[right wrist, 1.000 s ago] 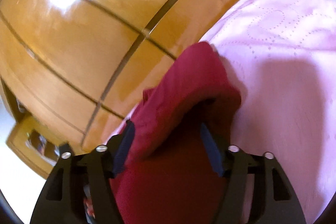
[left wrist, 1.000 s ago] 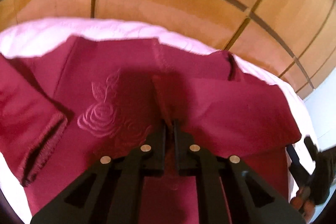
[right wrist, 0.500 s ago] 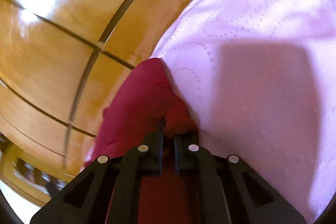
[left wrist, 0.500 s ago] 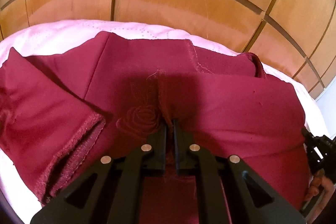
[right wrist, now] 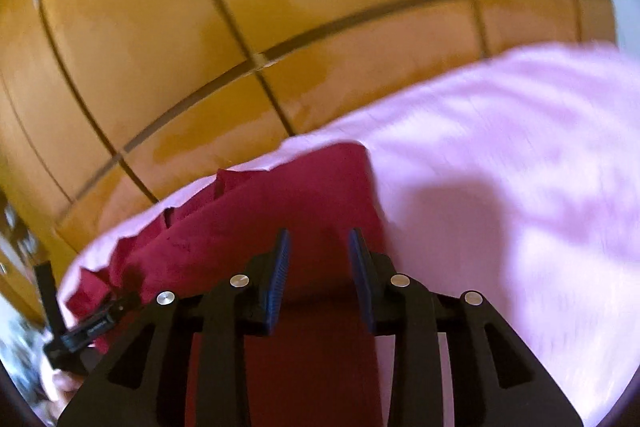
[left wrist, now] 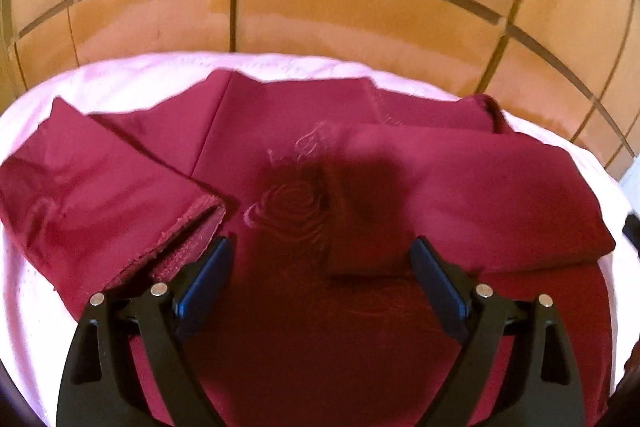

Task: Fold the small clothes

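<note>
A maroon garment (left wrist: 280, 147) with an embossed rose (left wrist: 292, 203) lies on a pink bedspread (left wrist: 120, 79). One sleeve (left wrist: 100, 195) is folded in from the left, and a folded flap (left wrist: 460, 195) lies across from the right, partly over the rose. My left gripper (left wrist: 320, 267) hovers over the garment's middle, its jaws opening wide with nothing pressed between them. In the right wrist view the garment's right edge (right wrist: 280, 195) lies under my right gripper (right wrist: 320, 247). Its jaws are opening a little, and the pads stand off the cloth. The left gripper (right wrist: 80, 327) shows at that view's lower left.
Glossy wooden panels (left wrist: 320, 7) with dark grooves rise right behind the bed's far edge and also fill the upper part of the right wrist view (right wrist: 240, 7). Bare pink bedspread (right wrist: 500, 147) stretches to the right of the garment.
The left gripper was shut on the flap's edge and has let it go, and the flap now lies flat. The right gripper shut on the garment's edge, then opened, rose and rolled.
</note>
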### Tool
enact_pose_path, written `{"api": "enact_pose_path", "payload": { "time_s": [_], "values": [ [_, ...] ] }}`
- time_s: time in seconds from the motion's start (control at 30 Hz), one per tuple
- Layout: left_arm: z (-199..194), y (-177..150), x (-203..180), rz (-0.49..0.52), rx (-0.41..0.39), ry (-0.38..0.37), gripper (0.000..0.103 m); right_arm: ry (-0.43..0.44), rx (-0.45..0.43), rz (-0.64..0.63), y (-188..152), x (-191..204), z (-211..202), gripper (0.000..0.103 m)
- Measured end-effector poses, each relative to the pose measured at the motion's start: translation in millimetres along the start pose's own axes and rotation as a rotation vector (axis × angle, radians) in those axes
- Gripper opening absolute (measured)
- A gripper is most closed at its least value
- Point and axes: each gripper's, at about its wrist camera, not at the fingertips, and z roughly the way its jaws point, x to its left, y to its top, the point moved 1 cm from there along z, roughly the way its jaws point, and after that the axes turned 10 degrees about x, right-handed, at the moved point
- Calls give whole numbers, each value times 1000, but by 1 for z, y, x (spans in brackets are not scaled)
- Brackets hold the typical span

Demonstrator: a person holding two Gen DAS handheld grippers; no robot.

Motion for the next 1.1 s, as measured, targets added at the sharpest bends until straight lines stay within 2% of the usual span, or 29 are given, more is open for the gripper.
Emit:
{"api": "enact_pose_path", "payload": {
  "time_s": [0.1,0.17,0.3,0.33,0.4,0.63,0.67,0.8,0.93,1.1],
  "values": [
    [4,0,0,8,12,12,91,-38,38,-133,27,20,27,30],
    [8,1,-1,12,25,20,91,-84,82,-173,38,24,55,30],
    [9,-1,-1,15,25,18,92,-168,175,-75,47,-3,102,30],
    [10,0,0,14,26,12,92,-145,179,-33,48,-12,107,29],
    [12,-1,-1,14,26,7,93,-103,146,44,50,-24,108,27],
    [14,-1,-3,21,27,17,96,-96,132,53,49,-24,98,28],
    [13,-1,-2,20,25,15,96,-104,121,55,46,-22,87,31],
    [7,-3,2,5,11,-16,96,-64,79,2,21,-2,47,31],
    [-8,-9,8,-6,16,-28,96,-112,122,-71,-10,2,31,31],
    [-37,-37,23,-25,2,1,96,-115,133,-42,-17,-6,40,31]
  ]
}}
